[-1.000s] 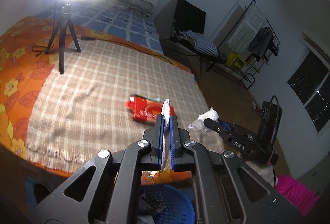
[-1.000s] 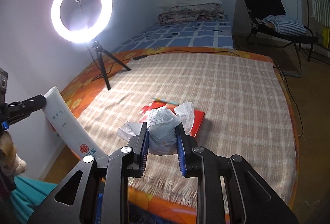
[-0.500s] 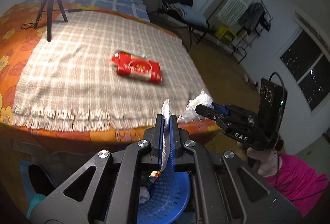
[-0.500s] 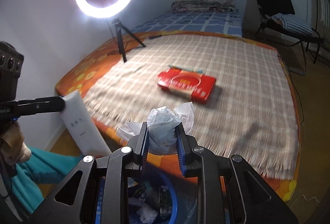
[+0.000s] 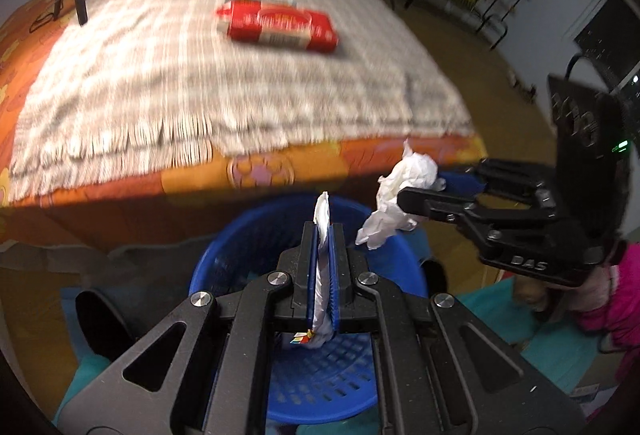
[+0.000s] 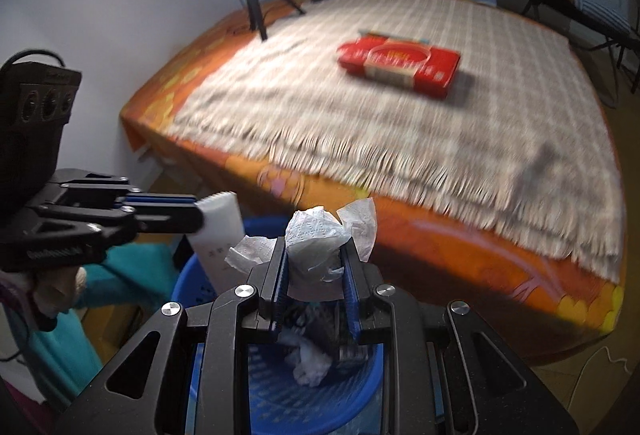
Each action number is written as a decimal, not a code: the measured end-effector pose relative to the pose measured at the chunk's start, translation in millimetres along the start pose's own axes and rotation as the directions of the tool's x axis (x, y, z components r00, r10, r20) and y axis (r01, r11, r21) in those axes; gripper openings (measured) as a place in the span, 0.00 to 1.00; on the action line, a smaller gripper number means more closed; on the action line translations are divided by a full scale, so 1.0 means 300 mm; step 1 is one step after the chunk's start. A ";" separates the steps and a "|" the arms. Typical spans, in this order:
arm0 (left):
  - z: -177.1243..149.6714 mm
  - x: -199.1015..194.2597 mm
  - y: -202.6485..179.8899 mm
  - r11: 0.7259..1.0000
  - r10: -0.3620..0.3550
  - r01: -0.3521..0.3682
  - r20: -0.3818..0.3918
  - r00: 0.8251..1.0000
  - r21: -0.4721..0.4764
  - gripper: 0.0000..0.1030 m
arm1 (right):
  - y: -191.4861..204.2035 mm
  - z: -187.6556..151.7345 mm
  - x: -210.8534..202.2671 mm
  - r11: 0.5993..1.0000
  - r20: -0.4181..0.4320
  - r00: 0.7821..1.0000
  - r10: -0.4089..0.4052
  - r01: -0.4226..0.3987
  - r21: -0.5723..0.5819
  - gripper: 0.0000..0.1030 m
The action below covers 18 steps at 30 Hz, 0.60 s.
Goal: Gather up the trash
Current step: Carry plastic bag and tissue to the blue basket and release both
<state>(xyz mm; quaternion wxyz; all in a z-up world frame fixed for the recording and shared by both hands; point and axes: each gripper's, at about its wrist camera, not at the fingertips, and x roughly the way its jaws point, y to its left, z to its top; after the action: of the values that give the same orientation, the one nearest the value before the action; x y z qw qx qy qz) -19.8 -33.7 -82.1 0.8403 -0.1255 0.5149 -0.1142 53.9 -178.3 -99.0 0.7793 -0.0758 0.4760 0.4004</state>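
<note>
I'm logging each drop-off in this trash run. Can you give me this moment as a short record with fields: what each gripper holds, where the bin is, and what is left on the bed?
left gripper: jaws shut on a flat white plastic tube, above the bin
right gripper: jaws shut on a crumpled white tissue wad, above the bin
bin: round blue perforated plastic basket on the floor at the bed's edge, crumpled paper already inside
left on bed: red rectangular packet on the checked beige blanket
drop status: neither item released yet
</note>
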 end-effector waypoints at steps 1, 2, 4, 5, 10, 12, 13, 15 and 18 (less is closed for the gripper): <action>-0.012 0.016 0.000 1.000 0.008 -0.008 -0.017 1.000 0.005 0.03 | 0.004 -0.009 0.009 1.000 -0.011 1.000 0.003 -0.003 -0.003 0.22; -0.025 0.031 0.000 1.000 0.017 -0.017 -0.031 0.999 0.010 0.03 | 0.007 -0.017 0.015 1.000 -0.020 1.000 0.005 -0.005 -0.004 0.22; -0.044 0.051 0.001 0.999 0.034 -0.033 -0.049 0.998 0.020 0.03 | 0.014 -0.035 0.029 1.000 -0.040 0.999 0.010 -0.010 -0.007 0.22; -0.050 0.060 0.002 0.999 0.042 -0.041 -0.056 0.998 0.023 0.03 | 0.016 -0.043 0.035 1.000 -0.048 0.999 0.011 -0.011 -0.008 0.22; -0.063 0.085 -0.001 0.996 0.074 -0.071 -0.077 0.994 0.046 0.03 | 0.025 -0.069 0.066 1.000 -0.084 0.996 0.015 -0.016 -0.008 0.22; -0.068 0.091 0.001 0.996 0.083 -0.080 -0.084 0.993 0.045 0.03 | 0.023 -0.080 0.076 1.000 -0.096 0.995 0.019 -0.019 -0.001 0.22; -0.068 0.093 0.003 0.996 0.084 -0.081 -0.087 0.993 0.043 0.03 | 0.022 -0.086 0.079 1.000 -0.102 0.995 0.021 -0.021 0.003 0.22; -0.072 0.099 0.008 0.995 0.093 -0.090 -0.097 0.991 0.040 0.03 | 0.019 -0.096 0.088 1.000 -0.115 0.993 0.023 -0.022 0.012 0.22; -0.072 0.108 0.013 0.995 0.102 -0.098 -0.114 0.988 0.037 0.03 | 0.022 -0.113 0.103 1.000 -0.139 0.990 0.028 -0.025 0.018 0.25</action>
<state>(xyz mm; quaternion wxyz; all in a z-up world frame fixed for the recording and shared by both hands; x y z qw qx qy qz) -24.5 -42.6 -119.9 0.8155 -0.0796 0.5666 -0.0872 33.3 -174.0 -140.2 0.7394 -0.0910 0.5335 0.4005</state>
